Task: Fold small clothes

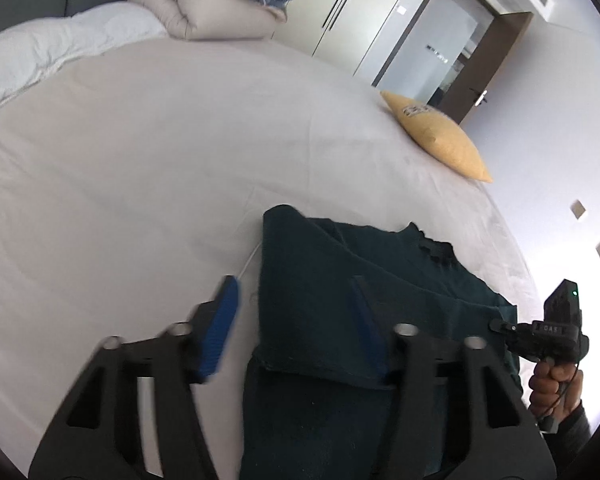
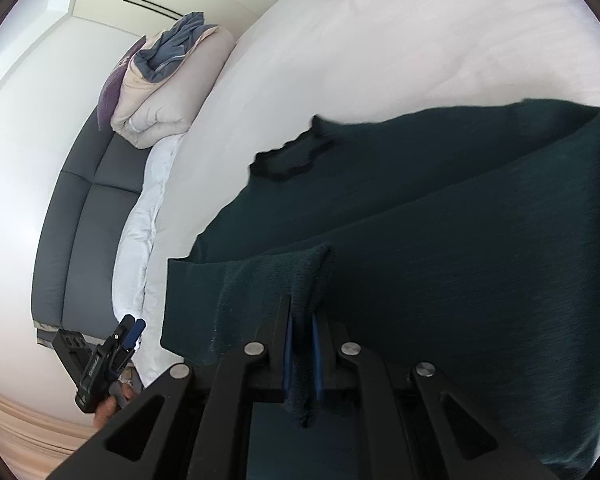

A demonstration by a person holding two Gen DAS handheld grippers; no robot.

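Note:
A dark green sweater [image 1: 324, 288] with a black scalloped collar [image 1: 436, 248] lies on the pale bed sheet [image 1: 140, 160], partly folded over itself. My left gripper [image 1: 292, 284] is open above it; the sweater's left edge runs between the blue pads [image 1: 224, 328], which do not press on it. At the sweater's right edge a hand [image 1: 556, 380] holds my right gripper [image 1: 500, 325]. In the right wrist view my right gripper [image 2: 300, 312] is shut on a raised fold of the sweater [image 2: 460, 260]. The left gripper [image 2: 134, 330] shows small at the lower left there.
A yellow pillow [image 1: 440, 136] lies at the bed's right edge. A folded beige duvet [image 1: 204, 4] with blue cloth on top and a white quilt [image 1: 40, 52] sit by the grey headboard [image 2: 84, 220]. Behind stand a wardrobe [image 1: 340, 0] and a door [image 1: 460, 60].

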